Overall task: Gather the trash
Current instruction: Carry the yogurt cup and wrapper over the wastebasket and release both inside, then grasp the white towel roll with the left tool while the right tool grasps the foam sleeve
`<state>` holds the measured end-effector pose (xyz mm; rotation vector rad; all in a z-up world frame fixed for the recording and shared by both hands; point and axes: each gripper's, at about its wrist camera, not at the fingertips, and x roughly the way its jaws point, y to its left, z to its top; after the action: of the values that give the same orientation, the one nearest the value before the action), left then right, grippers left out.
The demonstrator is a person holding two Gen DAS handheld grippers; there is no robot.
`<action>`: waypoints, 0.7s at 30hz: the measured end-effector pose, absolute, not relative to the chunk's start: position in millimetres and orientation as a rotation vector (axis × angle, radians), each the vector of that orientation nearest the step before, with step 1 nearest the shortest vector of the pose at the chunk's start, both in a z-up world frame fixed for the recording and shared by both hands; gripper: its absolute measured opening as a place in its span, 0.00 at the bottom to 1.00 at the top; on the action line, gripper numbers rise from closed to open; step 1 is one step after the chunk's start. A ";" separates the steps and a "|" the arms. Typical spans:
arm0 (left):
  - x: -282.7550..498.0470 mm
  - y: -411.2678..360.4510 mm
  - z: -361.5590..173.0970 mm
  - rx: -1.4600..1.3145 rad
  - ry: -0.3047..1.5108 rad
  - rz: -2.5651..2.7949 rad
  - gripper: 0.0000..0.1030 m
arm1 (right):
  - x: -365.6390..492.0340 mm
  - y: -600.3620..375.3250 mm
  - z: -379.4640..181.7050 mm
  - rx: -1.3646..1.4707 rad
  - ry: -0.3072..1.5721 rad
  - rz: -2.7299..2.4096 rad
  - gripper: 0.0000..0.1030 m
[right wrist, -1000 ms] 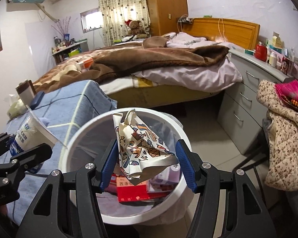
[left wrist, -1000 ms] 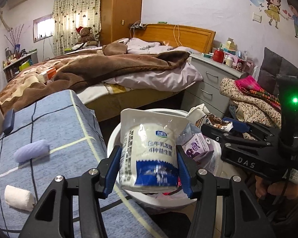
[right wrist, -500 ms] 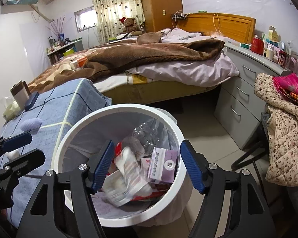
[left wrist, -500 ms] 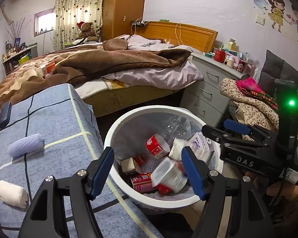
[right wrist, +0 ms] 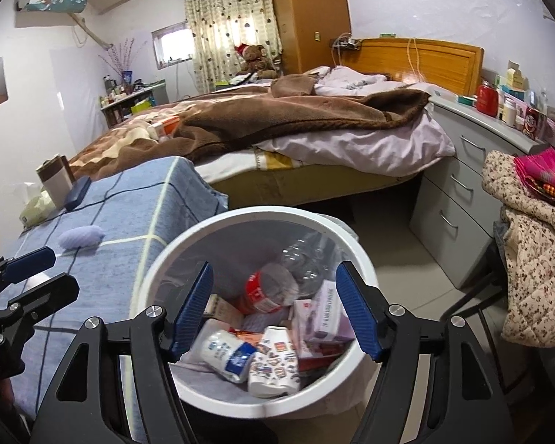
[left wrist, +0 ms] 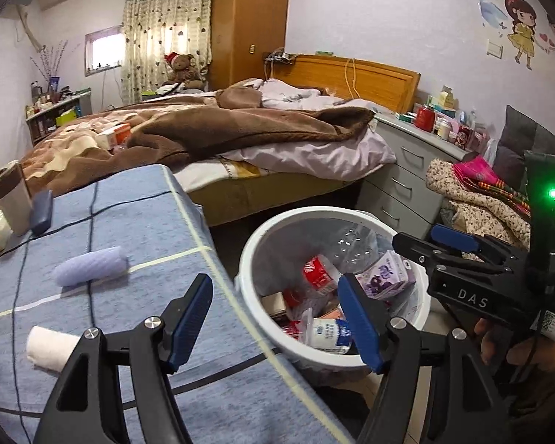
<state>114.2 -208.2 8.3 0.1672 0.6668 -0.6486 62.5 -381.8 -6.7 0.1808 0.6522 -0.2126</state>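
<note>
A white round trash bin [left wrist: 257, 255] [right wrist: 155, 259] stands on the floor beside a blue-covered surface. Inside lie the white and blue milk pouch [left wrist: 329, 333] [right wrist: 225, 355], the patterned wrapper [right wrist: 273, 362], a purple carton [left wrist: 386, 277] [right wrist: 325, 314] and a red-labelled bottle [right wrist: 262, 292]. My left gripper [left wrist: 277, 322] is open and empty over the bin's left rim. My right gripper [right wrist: 273, 310] is open and empty above the bin; it also shows in the left wrist view [left wrist: 444, 248].
On the blue cover [left wrist: 92, 229] lie a lilac roll [left wrist: 88, 268], a white roll [left wrist: 50, 347], a dark case [left wrist: 40, 211] with a cable, and a cup [left wrist: 11, 196]. An unmade bed [left wrist: 240, 129], grey drawers [left wrist: 407, 174] and a clothes-piled chair [right wrist: 536, 259] stand around.
Both grippers opened and dropped their loads into the bin: the left let go of the milk pouch, the right the patterned wrapper. The left gripper has since shifted left.
</note>
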 end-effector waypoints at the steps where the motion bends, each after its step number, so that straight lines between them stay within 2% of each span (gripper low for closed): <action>1: 113.8 -204.6 9.0 0.166 0.663 -0.640 0.70 | 62.8 -379.3 -5.8 0.176 0.647 -0.208 0.68; 21: 131.0 -109.2 3.1 0.099 0.653 -0.384 0.70 | 109.0 -307.6 -2.0 0.085 0.617 0.012 0.68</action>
<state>131.0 -109.2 3.1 0.0989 0.6533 -0.3838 109.0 -307.6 -2.0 0.0845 0.6166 0.0122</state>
